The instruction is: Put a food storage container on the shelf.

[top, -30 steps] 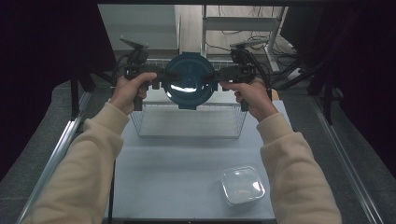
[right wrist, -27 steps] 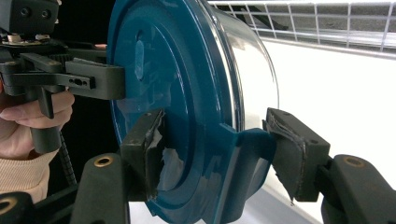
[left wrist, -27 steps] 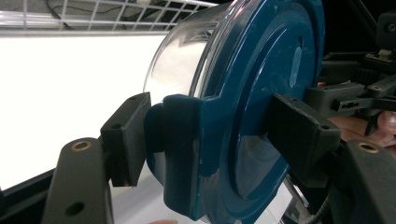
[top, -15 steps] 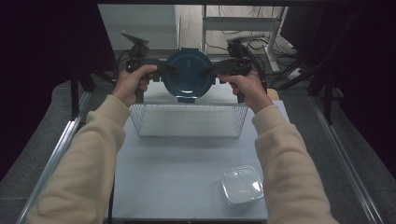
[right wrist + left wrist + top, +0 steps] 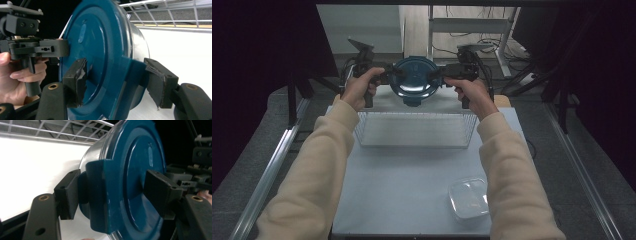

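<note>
1. The left hand-held gripper (image 5: 388, 76) holds one side of a round container with a blue lid (image 5: 414, 80). In the left gripper view its two black pads (image 5: 68, 193) sit on both sides of the lid's blue side clip (image 5: 96, 200), one on the metal side and one on the lid's flat face.
2. The right hand-held gripper (image 5: 438, 76) holds the other side the same way. In the right gripper view one pad (image 5: 75, 82) presses on the lid's face and the other sits on the far side of a blue clip (image 5: 133, 72).
3. The right jaws have just opened a little, yet the lid's edge is between them and the pads touch it.
4. Both grippers are part way open, as wide as the lid's thick edge.
5. The container is up in the air, tipped on its side, so the lid faces the camera above.
6. It hangs above the far edge of a wire basket (image 5: 412, 131) on the white desk (image 5: 402, 190).
7. A clear plastic tub (image 5: 468, 198) sits on the desk near the person's right sleeve (image 5: 512, 175).
</note>
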`<state>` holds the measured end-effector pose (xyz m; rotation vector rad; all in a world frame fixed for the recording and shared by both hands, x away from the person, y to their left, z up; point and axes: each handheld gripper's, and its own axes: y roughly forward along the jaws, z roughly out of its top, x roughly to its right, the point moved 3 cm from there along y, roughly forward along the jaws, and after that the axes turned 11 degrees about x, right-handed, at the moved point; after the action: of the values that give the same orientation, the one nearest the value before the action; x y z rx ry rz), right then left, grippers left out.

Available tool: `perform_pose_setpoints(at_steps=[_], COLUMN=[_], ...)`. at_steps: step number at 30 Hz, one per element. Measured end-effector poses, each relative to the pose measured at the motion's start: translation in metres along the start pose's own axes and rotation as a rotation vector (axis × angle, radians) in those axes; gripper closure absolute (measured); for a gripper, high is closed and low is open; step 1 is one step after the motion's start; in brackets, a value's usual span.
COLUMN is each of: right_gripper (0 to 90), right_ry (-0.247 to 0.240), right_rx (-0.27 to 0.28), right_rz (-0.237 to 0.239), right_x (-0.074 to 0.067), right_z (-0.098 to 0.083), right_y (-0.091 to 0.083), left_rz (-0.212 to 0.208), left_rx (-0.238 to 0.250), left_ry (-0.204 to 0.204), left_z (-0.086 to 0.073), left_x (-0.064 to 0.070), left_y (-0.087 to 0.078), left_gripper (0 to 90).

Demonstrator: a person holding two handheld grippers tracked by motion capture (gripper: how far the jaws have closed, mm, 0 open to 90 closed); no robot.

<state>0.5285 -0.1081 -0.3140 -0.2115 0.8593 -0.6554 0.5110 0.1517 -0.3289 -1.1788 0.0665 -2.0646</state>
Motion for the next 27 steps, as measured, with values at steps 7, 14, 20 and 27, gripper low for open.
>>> perform_pose_setpoints(at_steps=[7, 14, 20, 27], right_gripper=[35.3, 34.4, 25.7, 21.4], right_ry=[0.107, 0.093, -0.009, -0.132], right_rx=[-0.012, 0.016, 0.072, 0.119], right_rz=[0.029, 0.031, -0.043, -0.076], right_x=[0.016, 0.016, 0.002, -0.018], right_z=[0.0, -0.004, -0.006, -0.012], right_y=[0.008, 0.006, -0.007, -0.046], left_rz=[-0.014, -0.012, 0.06, 0.068], left_rx=[-0.002, 0.015, 0.106, 0.168], left_ry=[-0.032, -0.013, 0.099, 0.257], left_z=[0.001, -0.002, -0.003, -0.02], left_x=[-0.01, -0.009, 0.001, 0.021], left_y=[0.008, 0.007, -0.009, -0.056], left_gripper=[30.2, 29.2, 24.5, 22.4])
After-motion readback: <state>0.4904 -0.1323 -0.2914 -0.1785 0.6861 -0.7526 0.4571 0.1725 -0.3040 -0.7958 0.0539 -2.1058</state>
